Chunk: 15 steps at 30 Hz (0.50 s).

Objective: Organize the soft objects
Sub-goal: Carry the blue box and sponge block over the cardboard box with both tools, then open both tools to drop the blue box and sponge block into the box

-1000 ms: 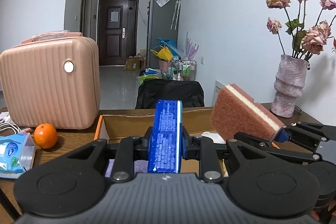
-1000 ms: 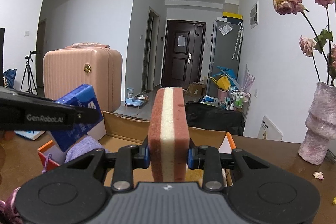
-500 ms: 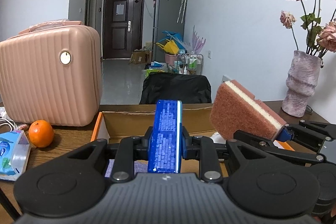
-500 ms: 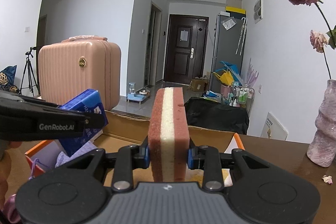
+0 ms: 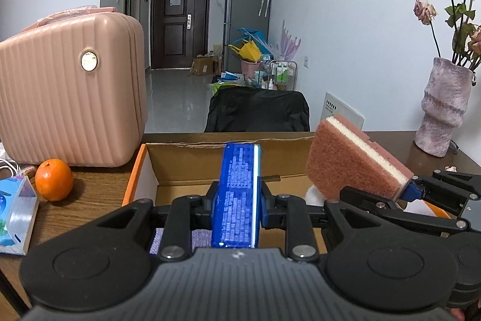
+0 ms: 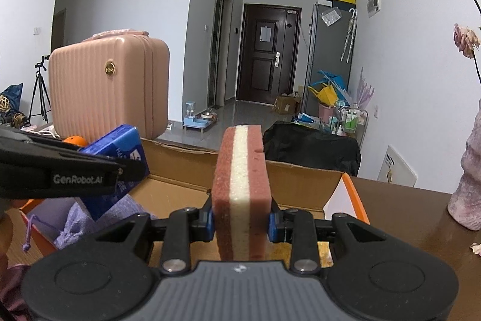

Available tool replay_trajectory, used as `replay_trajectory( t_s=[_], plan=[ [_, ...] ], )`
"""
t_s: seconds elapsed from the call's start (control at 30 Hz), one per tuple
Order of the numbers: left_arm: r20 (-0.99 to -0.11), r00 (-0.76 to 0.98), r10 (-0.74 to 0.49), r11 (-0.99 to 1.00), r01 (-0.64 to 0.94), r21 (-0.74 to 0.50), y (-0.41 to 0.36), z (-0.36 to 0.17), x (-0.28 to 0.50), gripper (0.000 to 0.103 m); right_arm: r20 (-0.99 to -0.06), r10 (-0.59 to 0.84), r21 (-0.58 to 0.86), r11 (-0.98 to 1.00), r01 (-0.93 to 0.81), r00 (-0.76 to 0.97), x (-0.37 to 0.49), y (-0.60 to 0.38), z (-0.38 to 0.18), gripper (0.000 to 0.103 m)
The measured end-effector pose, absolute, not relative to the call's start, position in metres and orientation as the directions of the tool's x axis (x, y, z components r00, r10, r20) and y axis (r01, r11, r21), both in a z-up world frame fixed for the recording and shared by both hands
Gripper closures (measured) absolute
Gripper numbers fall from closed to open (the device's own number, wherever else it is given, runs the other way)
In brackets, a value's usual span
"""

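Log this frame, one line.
left tool: grips blue tissue pack | right tool: grips pink-and-cream sponge | both above open cardboard box

Table layout around the open box

The cardboard box (image 5: 192, 152) sits mid-table, with a suitcase (image 5: 69, 98) to its left and a fruit (image 5: 54, 179) before that; a tissue pack (image 5: 15, 215) lies nearer still. A vase (image 5: 445, 113) stands right of the box, a cloth pouch (image 6: 78, 224) lies inside it.

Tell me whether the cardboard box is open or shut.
Open. The cardboard box shows its bare inner wall and floor from above, and a lilac drawstring pouch lies inside it.
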<state>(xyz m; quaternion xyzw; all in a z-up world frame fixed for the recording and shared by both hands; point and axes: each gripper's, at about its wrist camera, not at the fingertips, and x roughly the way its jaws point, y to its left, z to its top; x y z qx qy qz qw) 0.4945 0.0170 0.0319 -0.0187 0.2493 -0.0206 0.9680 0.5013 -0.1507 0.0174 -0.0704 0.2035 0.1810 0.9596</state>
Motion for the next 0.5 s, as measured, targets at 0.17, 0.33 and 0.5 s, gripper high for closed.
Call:
replay_trajectory(
  t_s=[0.17, 0.33, 0.5],
  plan=[
    [-0.478, 0.878, -0.043, 0.999, 0.024, -0.047, 0.019, 0.033, 0.494, 0.069, -0.421, 0.304, -0.052, 0.932, -0.358, 0.855, 0.505, -0.155, 0.016, 0.063],
    [-0.466, 0.885, -0.011, 0.999, -0.012, -0.044, 0.022, 0.035, 0.492, 0.037, -0.403, 0.282, -0.054, 0.942, -0.33, 0.87, 0.504, -0.158, 0.017, 0.028],
    [-0.445, 0.894, 0.049, 0.997, -0.07, -0.03, 0.027, 0.038, 0.488, 0.001, -0.383, 0.267, -0.041, 0.952, -0.305, 0.885, 0.502, -0.165, 0.019, 0.006]
  ],
)
